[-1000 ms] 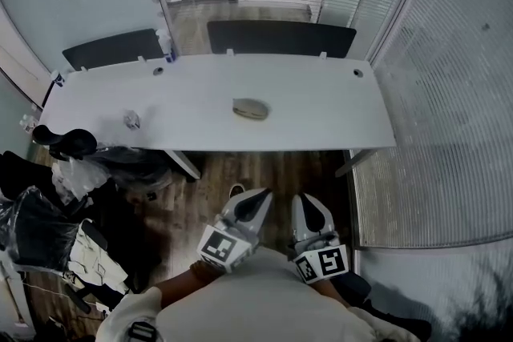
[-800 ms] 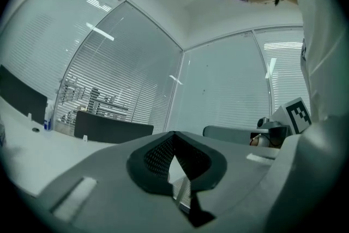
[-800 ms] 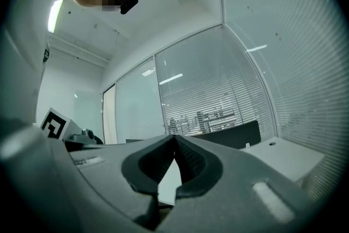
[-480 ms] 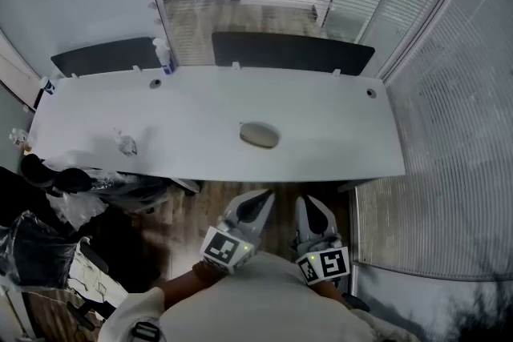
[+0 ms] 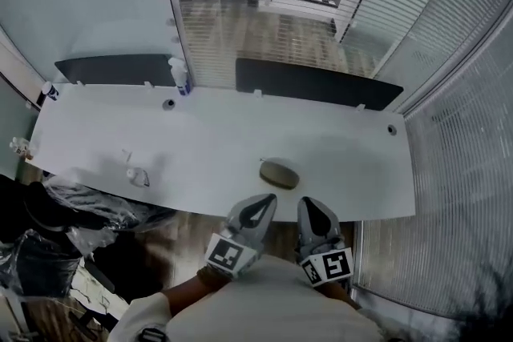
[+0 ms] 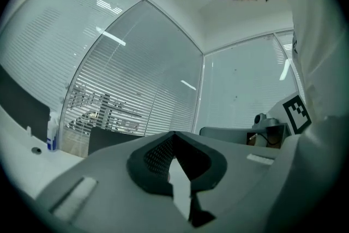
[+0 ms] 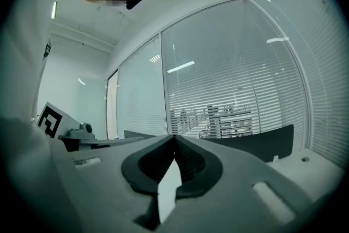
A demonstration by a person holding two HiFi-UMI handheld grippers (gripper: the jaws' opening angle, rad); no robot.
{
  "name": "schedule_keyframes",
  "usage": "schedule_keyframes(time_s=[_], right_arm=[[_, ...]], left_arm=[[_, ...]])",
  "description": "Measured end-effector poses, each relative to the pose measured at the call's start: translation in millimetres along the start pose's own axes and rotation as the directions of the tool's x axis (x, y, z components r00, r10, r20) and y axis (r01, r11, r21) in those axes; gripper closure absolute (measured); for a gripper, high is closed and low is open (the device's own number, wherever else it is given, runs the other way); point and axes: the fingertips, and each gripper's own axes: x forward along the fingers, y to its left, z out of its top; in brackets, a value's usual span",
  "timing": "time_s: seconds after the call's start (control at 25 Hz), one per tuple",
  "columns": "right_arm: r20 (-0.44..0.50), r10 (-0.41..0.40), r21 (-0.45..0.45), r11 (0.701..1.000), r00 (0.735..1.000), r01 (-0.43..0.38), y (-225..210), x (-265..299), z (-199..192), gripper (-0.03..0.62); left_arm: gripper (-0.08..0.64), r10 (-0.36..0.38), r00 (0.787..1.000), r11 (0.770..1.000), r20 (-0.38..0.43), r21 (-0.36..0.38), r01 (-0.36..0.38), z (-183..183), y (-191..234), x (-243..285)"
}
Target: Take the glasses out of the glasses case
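Note:
A grey-brown oval glasses case (image 5: 279,173) lies closed on the white table (image 5: 208,156), close to its near edge. My left gripper (image 5: 266,203) is shut and empty, its tip just short of the table edge, below and left of the case. My right gripper (image 5: 311,204) is shut and empty too, below and right of the case. In the left gripper view the left gripper (image 6: 173,135) has its jaws meeting at the tips. The right gripper (image 7: 174,139) in its own view looks the same. The case is hidden in both gripper views.
A small crumpled clear object (image 5: 137,175) lies on the table's left part. A spray bottle (image 5: 181,78) stands at the far edge beside dark screens (image 5: 319,84). Bags and clutter (image 5: 56,228) fill the floor at the left. Glass walls with blinds stand behind and to the right.
The person has walked toward the table: it and the glasses case now sit much nearer to both grippers. Both grippers stay shut, side by side.

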Motion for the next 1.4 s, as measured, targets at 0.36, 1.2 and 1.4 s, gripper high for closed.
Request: schedule_keyframes(time_s=[0.36, 1.2, 1.4], right_arm=[[0.053, -0.027, 0.011, 1.0, 0.998, 0.026, -21.5, 50.5, 5.3, 0.592], [0.062, -0.013, 0.041, 0.999, 0.998, 0.01, -111.0, 46.1, 15.6, 0.592], [0.022, 0.041, 0.046, 0.998, 0.999, -0.042, -115.1, 61.6, -7.7, 0.592]], left_arm=[[0.557, -0.012, 1.0, 0.998, -0.018, 0.065, 0.013, 9.5, 42.4, 36.7], [0.557, 0.047, 0.993, 0.978, -0.11, 0.207, -0.023, -8.9, 19.1, 99.3], [0.557, 0.058, 0.986, 0.918, -0.156, 0.396, 0.008, -31.0, 35.9, 104.4]])
